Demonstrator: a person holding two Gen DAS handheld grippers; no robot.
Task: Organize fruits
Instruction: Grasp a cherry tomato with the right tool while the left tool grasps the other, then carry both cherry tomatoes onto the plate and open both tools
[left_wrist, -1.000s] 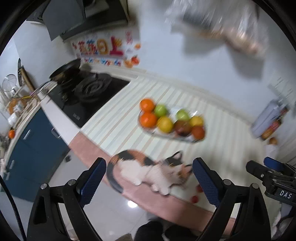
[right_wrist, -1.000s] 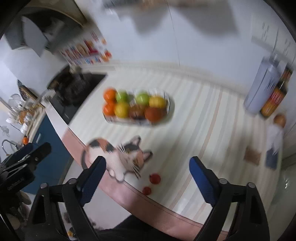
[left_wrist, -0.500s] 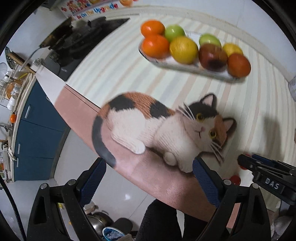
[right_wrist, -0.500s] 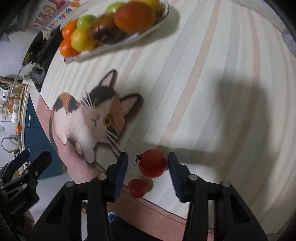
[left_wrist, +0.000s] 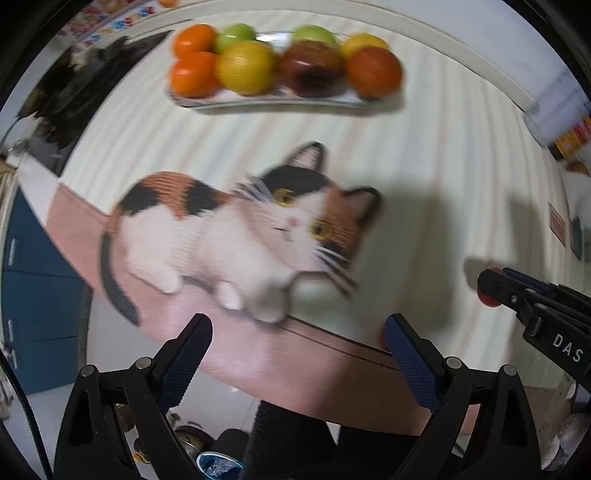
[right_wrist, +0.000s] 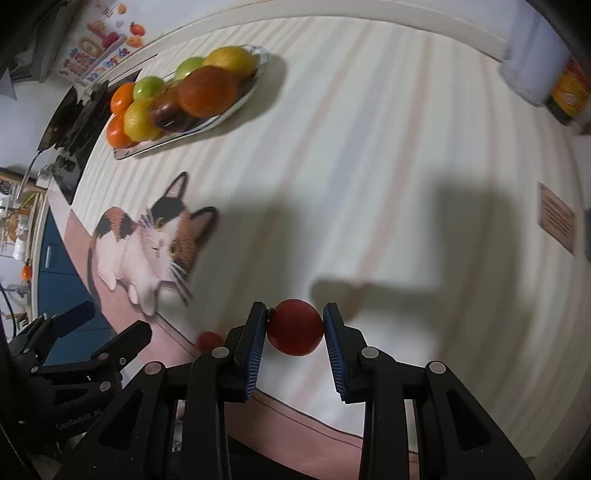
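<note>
My right gripper (right_wrist: 294, 328) is shut on a small red tomato (right_wrist: 294, 327), its two pads pressing on either side, just above the striped table mat. A second, smaller red tomato (right_wrist: 209, 340) lies on the mat to its left, near the table edge. A long white plate (right_wrist: 236, 105) at the back left holds several oranges, green and yellow fruits and dark red ones; it also shows in the left wrist view (left_wrist: 266, 100). My left gripper (left_wrist: 297, 360) is open and empty over the table's front edge, below the printed cat (left_wrist: 240, 229).
A calico cat picture (right_wrist: 147, 251) is printed on the mat. A white container (right_wrist: 532, 70) and a sauce bottle (right_wrist: 569, 92) stand at the back right. A black stove (right_wrist: 74, 122) is at the far left. Blue cabinets and floor lie beyond the table edge.
My right gripper has closed on the larger tomato, and it looks slightly lifted. My left gripper has shifted right, with the cat print and fruit plate now more centred.
</note>
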